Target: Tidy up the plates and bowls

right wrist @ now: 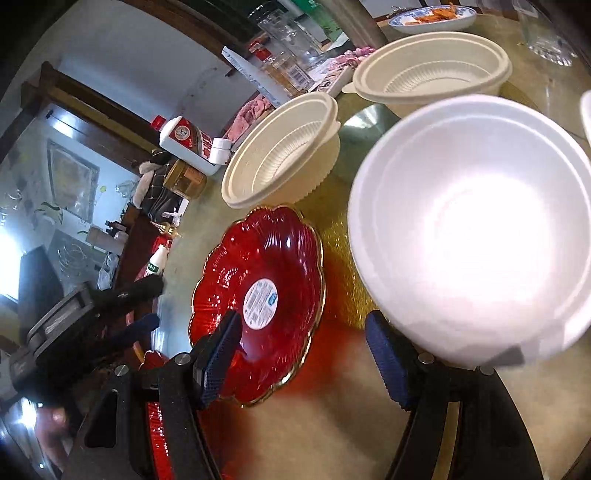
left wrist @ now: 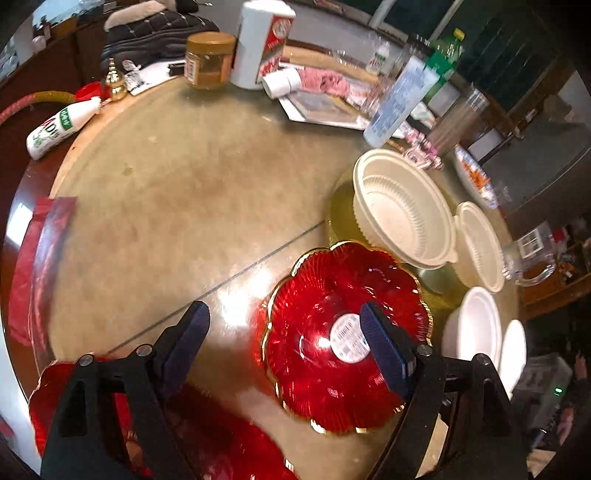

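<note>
A red scalloped glass plate point(left wrist: 343, 339) with a gold rim and a white sticker lies on the table; it also shows in the right wrist view point(right wrist: 266, 306). My left gripper point(left wrist: 284, 343) is open above its left part, empty. A second red plate point(left wrist: 207, 439) lies under the left gripper. Two cream ribbed bowls point(left wrist: 402, 210) point(left wrist: 480, 247) and two white foam bowls point(left wrist: 476, 325) point(left wrist: 517, 354) stand at the right. My right gripper point(right wrist: 303, 354) is open, its right finger beside the big white foam bowl point(right wrist: 469, 229). The cream bowls point(right wrist: 284, 147) point(right wrist: 436, 70) stand behind.
At the far table edge stand a white liquor bottle point(left wrist: 258, 40), an amber jar point(left wrist: 208, 61), a lying white bottle point(left wrist: 59, 127), plastic bottles point(left wrist: 399, 99) and glasses. A blue-patterned dish with food point(right wrist: 432, 14) and a red packet point(left wrist: 37, 266) lie near the rim.
</note>
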### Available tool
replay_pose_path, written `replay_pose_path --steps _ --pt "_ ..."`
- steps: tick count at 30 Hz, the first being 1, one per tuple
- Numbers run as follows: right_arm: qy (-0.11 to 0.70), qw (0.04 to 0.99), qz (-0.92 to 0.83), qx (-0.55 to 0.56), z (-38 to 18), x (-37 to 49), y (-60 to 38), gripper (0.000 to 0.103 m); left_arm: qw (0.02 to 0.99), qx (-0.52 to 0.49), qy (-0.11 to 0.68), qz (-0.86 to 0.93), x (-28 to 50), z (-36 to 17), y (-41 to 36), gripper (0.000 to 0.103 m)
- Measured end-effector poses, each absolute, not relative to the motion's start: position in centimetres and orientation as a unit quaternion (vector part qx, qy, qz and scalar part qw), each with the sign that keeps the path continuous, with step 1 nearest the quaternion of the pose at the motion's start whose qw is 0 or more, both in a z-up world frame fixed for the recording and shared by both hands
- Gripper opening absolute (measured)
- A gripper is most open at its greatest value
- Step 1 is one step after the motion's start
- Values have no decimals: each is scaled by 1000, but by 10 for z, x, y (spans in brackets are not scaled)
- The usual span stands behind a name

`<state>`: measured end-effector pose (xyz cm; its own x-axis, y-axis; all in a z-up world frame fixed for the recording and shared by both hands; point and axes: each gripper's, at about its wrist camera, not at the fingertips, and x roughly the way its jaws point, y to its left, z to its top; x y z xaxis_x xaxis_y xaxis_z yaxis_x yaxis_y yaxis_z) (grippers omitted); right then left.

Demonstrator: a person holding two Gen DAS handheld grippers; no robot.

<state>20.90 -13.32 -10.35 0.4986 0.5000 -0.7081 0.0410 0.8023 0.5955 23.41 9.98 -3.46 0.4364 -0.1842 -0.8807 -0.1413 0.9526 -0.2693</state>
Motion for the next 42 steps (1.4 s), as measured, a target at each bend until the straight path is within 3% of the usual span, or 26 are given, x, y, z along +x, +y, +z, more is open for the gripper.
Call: replay_pose_path --steps 3,5,6,9,10,11,12,31,42 --pt "480 820 142 278 -104 213 -132 59 827 -144 543 -21 242 -45 91 84" --pt "482 819 143 277 -107 216 -131 44 822 -127 554 -30 245 -51 84 76" --pt "481 818 144 280 -109 216 -132 42 818 -115 563 -36 247 -57 79 73" --pt "483 817 141 283 -112 217 -135 23 806 -101 583 -38 248 -74 73 50" --pt "486 817 137 278 -114 217 -135 12 813 -86 576 -30 246 -72 70 37" --pt "489 817 134 275 -115 217 -135 11 812 -78 579 -20 246 -74 70 25" --pt "486 820 129 272 -114 216 -136 11 811 -75 579 -15 246 -74 70 20" --pt "433 846 169 260 -84 196 -139 8 863 -64 501 6 184 -26 75 16" --pt "413 863 198 215 -49 166 -108 8 879 -110 463 10 130 -4 106 16"
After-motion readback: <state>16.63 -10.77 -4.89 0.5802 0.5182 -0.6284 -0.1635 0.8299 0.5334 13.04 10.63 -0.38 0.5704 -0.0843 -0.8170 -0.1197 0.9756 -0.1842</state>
